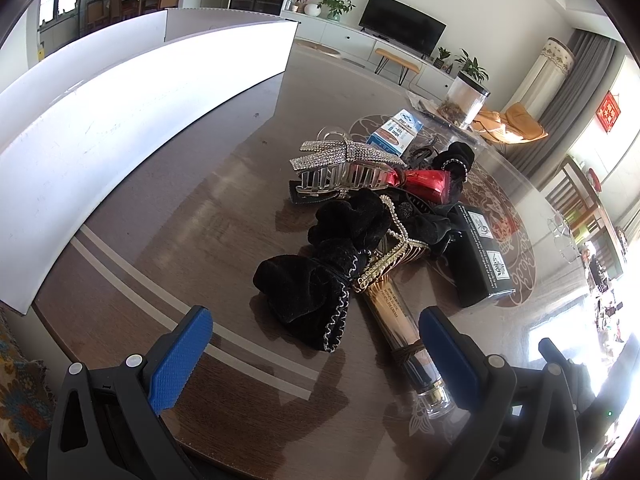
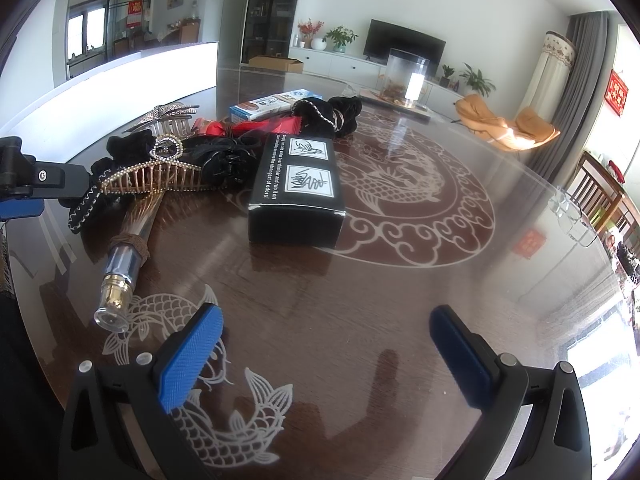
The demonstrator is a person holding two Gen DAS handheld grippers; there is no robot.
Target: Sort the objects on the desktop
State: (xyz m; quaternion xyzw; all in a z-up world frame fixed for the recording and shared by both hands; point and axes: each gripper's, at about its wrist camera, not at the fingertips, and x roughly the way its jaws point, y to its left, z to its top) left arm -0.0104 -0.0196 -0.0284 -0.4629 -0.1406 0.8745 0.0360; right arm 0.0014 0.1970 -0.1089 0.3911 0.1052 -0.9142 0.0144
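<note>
Both grippers hovered over the heap, nothing picked yet.

The left gripper (image 1: 316, 348) stood with jaws apart and empty, just short of the black velvet bow (image 1: 308, 296) at the heap's near edge on the table (image 1: 168, 240); the right gripper (image 2: 326, 350) gaped over bare glass near the black box (image 2: 298, 184). Best bet: pinch the bow's knot, lift clear of the gold comb clip (image 1: 390, 256) touching it.

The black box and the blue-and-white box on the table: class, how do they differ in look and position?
The black box is dark, with two white picture panels and white lettering; the blue-and-white box is pale with blue print. The black box looks bulkier and lies at the pile's near edge; the blue-and-white box looks slimmer and lies farther back, behind the red packet. Both are cartons lying flat, untouched by either gripper.
</note>
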